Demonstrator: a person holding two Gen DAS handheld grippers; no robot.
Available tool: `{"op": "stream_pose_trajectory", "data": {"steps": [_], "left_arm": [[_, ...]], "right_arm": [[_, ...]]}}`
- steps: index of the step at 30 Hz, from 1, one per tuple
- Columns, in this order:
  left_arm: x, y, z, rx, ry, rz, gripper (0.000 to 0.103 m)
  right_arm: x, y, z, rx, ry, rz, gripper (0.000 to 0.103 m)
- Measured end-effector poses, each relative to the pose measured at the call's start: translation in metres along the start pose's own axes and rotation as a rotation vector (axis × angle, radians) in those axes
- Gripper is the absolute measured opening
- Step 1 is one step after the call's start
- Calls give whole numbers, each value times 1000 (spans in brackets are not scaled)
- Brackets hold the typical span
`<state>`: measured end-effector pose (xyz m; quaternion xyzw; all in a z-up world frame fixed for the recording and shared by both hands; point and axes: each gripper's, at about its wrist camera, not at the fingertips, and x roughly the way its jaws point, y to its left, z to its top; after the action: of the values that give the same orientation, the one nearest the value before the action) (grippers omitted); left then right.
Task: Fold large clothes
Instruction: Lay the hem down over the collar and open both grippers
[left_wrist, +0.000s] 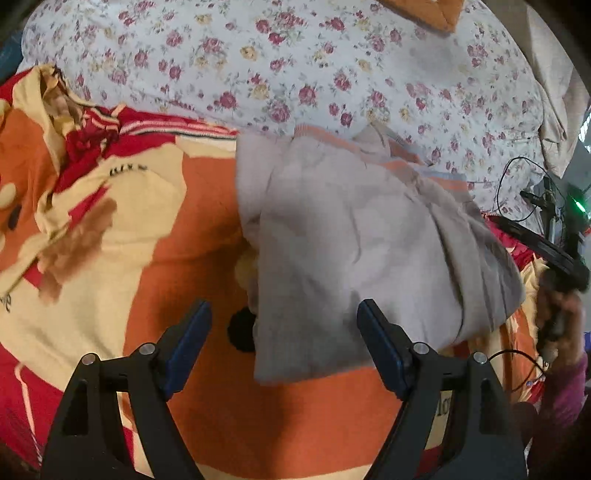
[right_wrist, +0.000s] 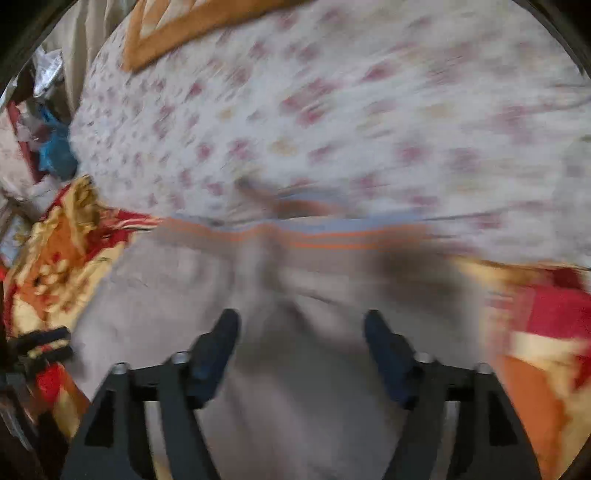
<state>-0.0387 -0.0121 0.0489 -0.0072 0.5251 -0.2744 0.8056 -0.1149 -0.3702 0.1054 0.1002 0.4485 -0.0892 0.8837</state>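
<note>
Grey garment lies folded over on the orange blanket | left gripper spread, empty | right gripper spread, empty above it | folding likely unfinished, needs squaring

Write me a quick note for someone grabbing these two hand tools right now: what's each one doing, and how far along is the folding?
Left gripper: open, empty, above the grey garment's near edge.
Right gripper: open, empty, over the same garment; that view is blurred.
Garment lies on the orange blanket, its striped edge toward the floral sheet.
Done: it looks folded into a compact block.
Left: likely flatten its rumpled right side and perhaps fold again.
</note>
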Motion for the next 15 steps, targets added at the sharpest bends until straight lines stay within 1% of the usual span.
{"op": "stream_pose_trajectory", "data": {"steps": [2, 3, 5, 6, 7, 8, 10, 12, 13, 15], "left_arm": [[12, 2, -2, -12, 25, 13, 82], [19, 6, -2, -22, 37, 23, 82], [31, 13, -3, -75, 56, 39, 82], [32, 14, -4, -84, 48, 35, 82], [31, 13, -4, -79, 36, 41, 82], [30, 12, -4, -69, 33, 49, 82], [26, 8, -4, -37, 28, 89, 82], [24, 8, -5, -30, 29, 108, 82], [21, 10, -5, -41, 31, 109, 82], [15, 12, -5, -61, 26, 116, 82]], "right_arm": [[-26, -27, -15, 11, -36, -78, 84], [-31, -42, -25, 26, -26, -108, 84], [-21, -67, -37, 92, 47, -121, 83], [-13, -78, -49, 123, 109, -89, 57], [-9, -84, -61, 134, 145, -25, 3], [-12, -88, -70, 145, 139, -14, 6], [-27, -89, -80, 128, 100, -17, 4], [-41, -96, -86, 161, 62, -10, 2], [-41, -99, -90, 176, 69, -35, 0], [-32, -98, -101, 169, 116, -65, 0]]}}
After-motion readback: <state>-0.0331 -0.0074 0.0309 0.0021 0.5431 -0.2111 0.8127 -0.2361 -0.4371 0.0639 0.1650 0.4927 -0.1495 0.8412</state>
